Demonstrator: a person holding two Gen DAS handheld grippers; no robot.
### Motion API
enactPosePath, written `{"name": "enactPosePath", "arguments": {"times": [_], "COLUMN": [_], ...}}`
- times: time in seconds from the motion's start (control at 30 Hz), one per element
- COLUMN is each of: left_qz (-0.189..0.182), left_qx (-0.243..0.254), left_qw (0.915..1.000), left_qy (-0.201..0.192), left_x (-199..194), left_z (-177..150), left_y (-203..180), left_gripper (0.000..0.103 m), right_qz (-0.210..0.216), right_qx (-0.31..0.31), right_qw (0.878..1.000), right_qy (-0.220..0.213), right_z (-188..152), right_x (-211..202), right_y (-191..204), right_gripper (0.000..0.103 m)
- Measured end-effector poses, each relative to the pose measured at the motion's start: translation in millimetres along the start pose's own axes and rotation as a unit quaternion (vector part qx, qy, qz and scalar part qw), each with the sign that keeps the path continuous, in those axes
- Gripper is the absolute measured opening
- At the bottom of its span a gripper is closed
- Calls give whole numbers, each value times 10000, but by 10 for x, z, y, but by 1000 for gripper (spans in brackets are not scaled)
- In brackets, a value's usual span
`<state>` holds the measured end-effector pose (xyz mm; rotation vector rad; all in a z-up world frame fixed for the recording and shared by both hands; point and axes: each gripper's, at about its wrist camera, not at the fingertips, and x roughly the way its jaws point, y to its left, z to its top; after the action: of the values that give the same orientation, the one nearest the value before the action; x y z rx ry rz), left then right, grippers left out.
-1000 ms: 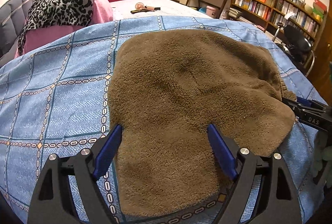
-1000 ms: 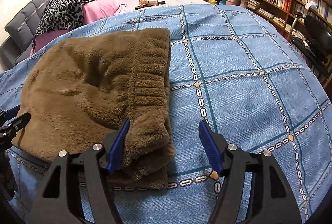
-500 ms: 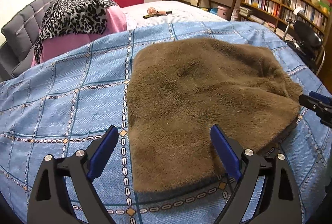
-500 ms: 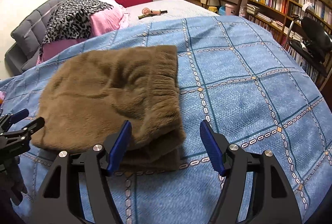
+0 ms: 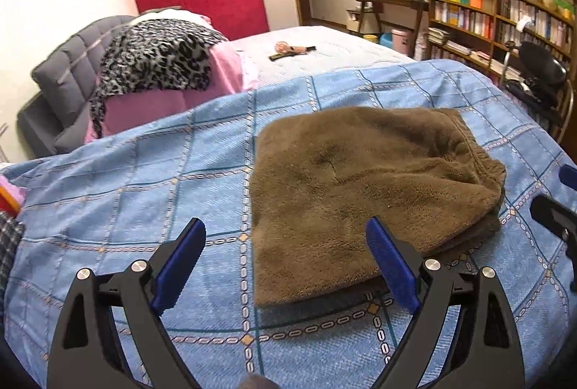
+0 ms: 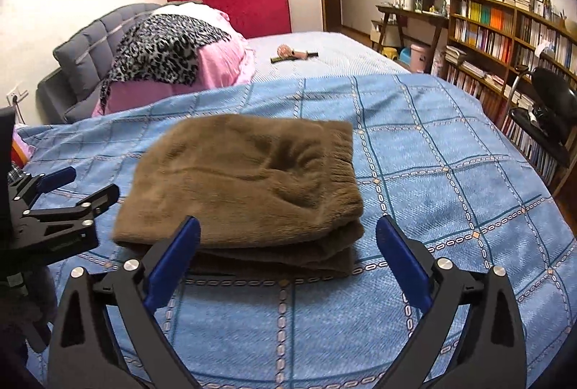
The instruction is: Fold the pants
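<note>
Right wrist view shows your right tool point(image 6: 286, 261) with jaws opening and nothing between them; your left tool point(image 5: 285, 261) is spread wide and empty too. The brown fleece pants point(image 6: 245, 183) lie folded in a thick stack on the blue checked bedspread point(image 6: 450, 179), apart from both tools. The risk, as I judge it: brush the plush top layer and it could slide or spring open. Edges look roughly aligned, waistband ribbing at the right.

Left hand-held gripper point(image 5: 285, 266) spread; right hand-held gripper point(image 6: 288, 259) opening, empty.
</note>
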<state>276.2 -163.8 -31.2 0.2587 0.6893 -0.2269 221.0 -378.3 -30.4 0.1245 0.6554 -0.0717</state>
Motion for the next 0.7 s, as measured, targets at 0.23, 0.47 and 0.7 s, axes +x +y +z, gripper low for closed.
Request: {"name": "enactPosePath", "arguments": {"times": [0.23, 0.47, 0.7], "left_qz": [-162, -58, -133], "left_qx": [-245, -320, -247], "left_qw": [9992, 9987, 9986], "left_qy": [-255, -382, -447], "left_x": [-337, -650, -881], "left_z": [5, -53, -115], "left_y": [4, -9, -28], "left_gripper": [90, 90, 90], "right_qz": [-52, -233, -232], "right_qx": [-106, -302, -304], "right_qw": [9996, 9983, 9979], "right_qy": [-259, -452, -522], "right_z": [-88, -205, -287], "right_x": [-363, -632, -785], "right_y": [192, 306, 370], "right_gripper": [100, 100, 100]}}
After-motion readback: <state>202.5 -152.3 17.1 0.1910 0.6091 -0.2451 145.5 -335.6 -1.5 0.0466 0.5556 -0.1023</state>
